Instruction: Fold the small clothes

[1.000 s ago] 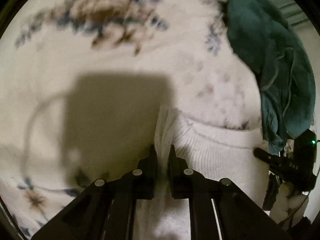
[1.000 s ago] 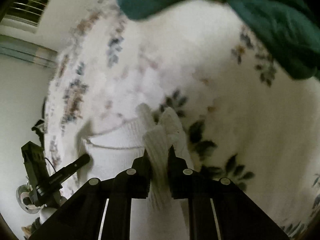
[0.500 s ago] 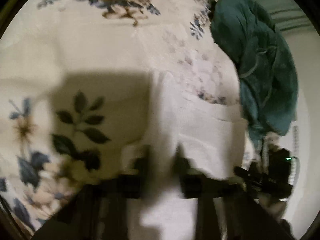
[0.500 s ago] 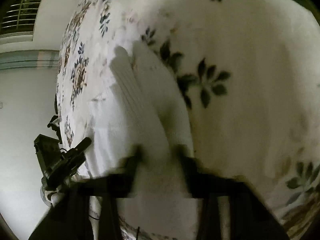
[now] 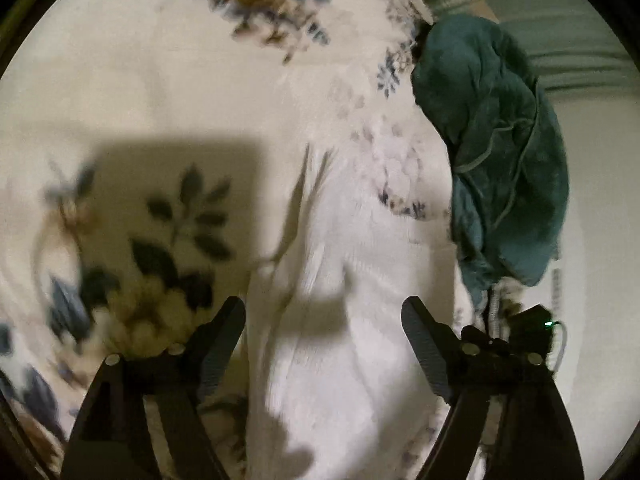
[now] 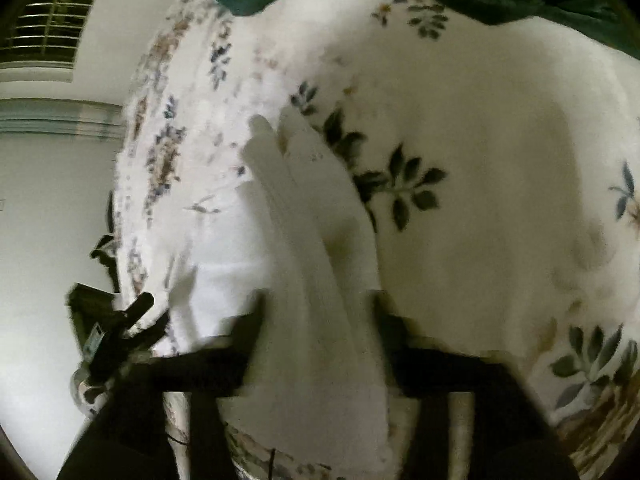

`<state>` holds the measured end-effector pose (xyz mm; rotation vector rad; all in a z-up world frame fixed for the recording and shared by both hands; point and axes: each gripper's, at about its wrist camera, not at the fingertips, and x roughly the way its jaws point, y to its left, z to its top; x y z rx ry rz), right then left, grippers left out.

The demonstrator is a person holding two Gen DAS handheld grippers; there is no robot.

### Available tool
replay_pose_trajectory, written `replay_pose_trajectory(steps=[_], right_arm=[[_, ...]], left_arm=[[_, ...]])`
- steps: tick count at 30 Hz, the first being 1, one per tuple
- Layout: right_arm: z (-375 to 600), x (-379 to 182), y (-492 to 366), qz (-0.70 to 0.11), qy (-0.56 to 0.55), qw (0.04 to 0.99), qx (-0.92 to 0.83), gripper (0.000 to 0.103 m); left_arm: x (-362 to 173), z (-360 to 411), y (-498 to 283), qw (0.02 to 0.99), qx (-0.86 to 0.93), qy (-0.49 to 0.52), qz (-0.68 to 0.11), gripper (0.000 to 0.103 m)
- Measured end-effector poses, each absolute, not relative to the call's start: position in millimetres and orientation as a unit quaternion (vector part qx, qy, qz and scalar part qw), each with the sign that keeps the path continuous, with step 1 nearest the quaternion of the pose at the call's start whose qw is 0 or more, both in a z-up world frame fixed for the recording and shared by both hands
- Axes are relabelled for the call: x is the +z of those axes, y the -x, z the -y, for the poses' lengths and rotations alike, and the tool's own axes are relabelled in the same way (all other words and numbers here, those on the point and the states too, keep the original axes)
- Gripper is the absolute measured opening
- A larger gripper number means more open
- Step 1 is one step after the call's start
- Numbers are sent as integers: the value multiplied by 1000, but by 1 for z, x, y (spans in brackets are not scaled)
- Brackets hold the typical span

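Nearest, both grippers stand with their jaws opening. The left gripper has its fingers spread wide on either side of the white garment, neither pad pressing on it; the right gripper, blurred, is likewise parted with white cloth lying loose between its fingers. The garment rests on the flowered bedspread, a soft ribbed knit that looks light and limp, likely to sag and crease wherever it is lifted and to slip little on the fuzzy cover. A hold at an edge or corner of the doubled part, one gripper to each side, would probably keep the layers together for the next fold.

Farther off, a crumpled green cloth lies at the bed's far edge. The left view shows the garment's long body and creases running away from the fingers, with the other gripper low at the right. The right view alone shows a narrow folded strip pointing up the bed, a window with blinds, and the wall beyond.
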<state>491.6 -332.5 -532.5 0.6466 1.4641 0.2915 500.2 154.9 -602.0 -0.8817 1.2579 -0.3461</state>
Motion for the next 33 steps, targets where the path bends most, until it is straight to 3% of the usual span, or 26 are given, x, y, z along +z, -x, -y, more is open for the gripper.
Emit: replay_pose_trajectory(steps=[5, 11, 21, 23, 24, 25, 26, 28, 33], right_arm=[[331, -578, -471, -685, -344, 614, 187, 80], [315, -626, -460, -675, -391, 585, 223, 93], [274, -627, -469, -677, -366, 589, 245, 92], [268, -626, -470, -679, -358, 595, 241, 84], [268, -624, -470, -678, -356, 597, 236, 73], [270, -623, -469, -677, -355, 601, 234, 64], [271, -621, -467, -674, -355, 605, 231, 61], [274, -616, -463, -670, -352, 613, 225, 51], [264, -590, -460, -660, -331, 637, 222, 46]], left_arm=[[-651, -133, -491, 645, -188, 431, -602, 79], [-656, -121, -498, 644, -201, 427, -602, 80], [-660, -117, -501, 634, -209, 420, -615, 83], [-657, -115, -500, 642, -212, 412, -611, 83], [-654, -114, -499, 649, -215, 406, -606, 80], [-649, -112, -496, 661, -221, 397, -597, 50], [-647, -112, -494, 665, -224, 394, -594, 36], [-636, -112, -490, 681, -224, 390, -578, 29], [-610, -110, -489, 704, -224, 372, -562, 26]])
